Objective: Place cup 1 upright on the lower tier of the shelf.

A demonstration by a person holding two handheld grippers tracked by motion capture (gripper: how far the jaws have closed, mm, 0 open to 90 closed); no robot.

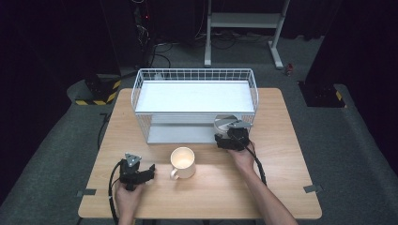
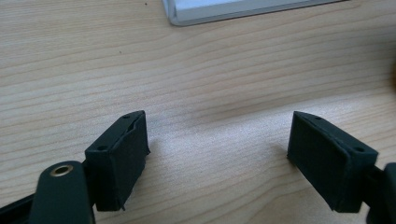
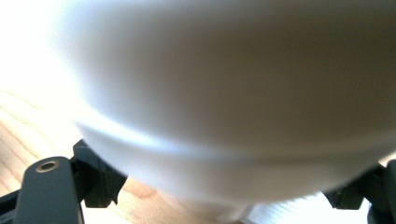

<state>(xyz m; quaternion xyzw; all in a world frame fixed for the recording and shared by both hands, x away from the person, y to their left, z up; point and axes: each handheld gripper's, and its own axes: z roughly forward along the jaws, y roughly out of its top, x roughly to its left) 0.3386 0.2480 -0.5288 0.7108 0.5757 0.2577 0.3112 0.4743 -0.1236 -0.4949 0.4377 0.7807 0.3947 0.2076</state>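
I am working with a white bowl point(image 3: 224, 88) at the right front corner of the wire rack point(image 1: 195, 74), level with its lower shelf. My right claw point(image 1: 229, 133) points into the rack there, with a jaw on either side of the bowl's lower part. The bowl is so close that I cannot tell whether the pads press on it or only flank it. I judge this to be the step of gripping or releasing the bowl at the shelf. The next move calls for a sure grip and a level path clear of the rack's wires. My right forearm reaches up to that corner. My left claw point(image 2: 217, 154) rests in front of the rack's left end, beside the mug point(image 1: 183, 161), with its jaws wide apart over bare table point(image 1: 281, 187), holding nothing.
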